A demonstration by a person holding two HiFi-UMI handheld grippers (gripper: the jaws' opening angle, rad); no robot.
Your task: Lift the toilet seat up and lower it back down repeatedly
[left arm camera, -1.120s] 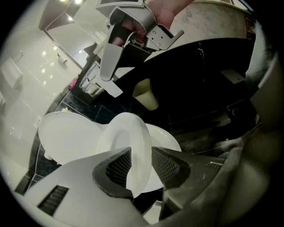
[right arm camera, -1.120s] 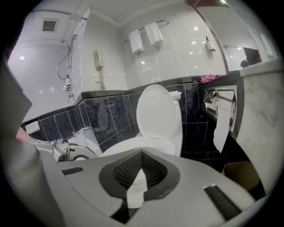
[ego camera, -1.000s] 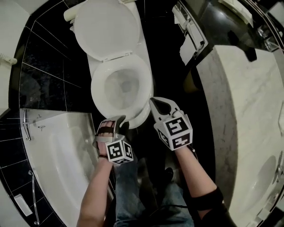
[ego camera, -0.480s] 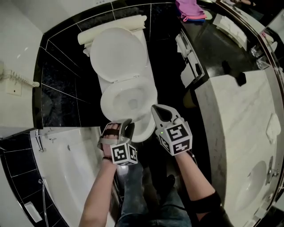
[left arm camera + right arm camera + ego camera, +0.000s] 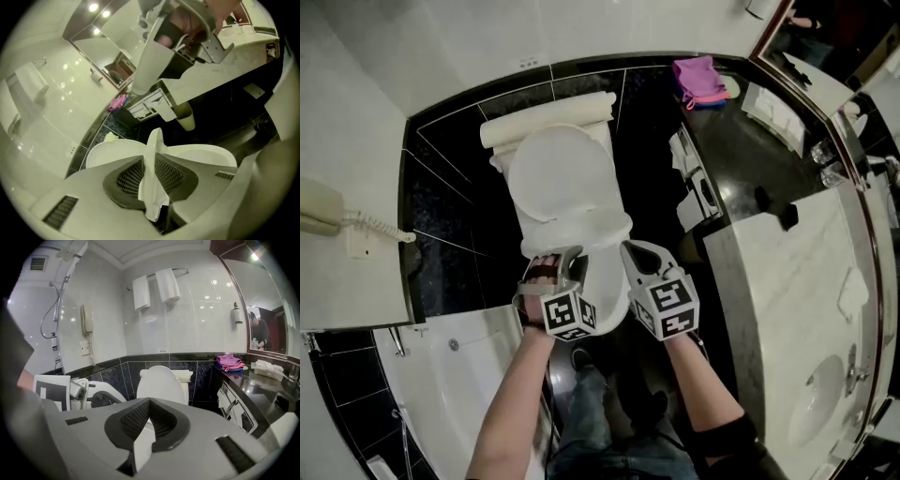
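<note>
Toilet seat (image 5: pixel 602 281) is lifted at its front, tilted up in front of the raised lid (image 5: pixel 561 173). Your left gripper (image 5: pixel 566 257) has its front rim: the jaws have just been closing and now pinch the thin white edge (image 5: pixel 152 159) between their pads, so they stand only narrowly apart. Your right gripper (image 5: pixel 629 249) sits just beside the seat's right edge with its jaws pressed fully together and nothing between them.

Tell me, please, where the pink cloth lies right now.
In the head view the pink cloth lies at the upper right, on the dark counter right of the toilet.
</note>
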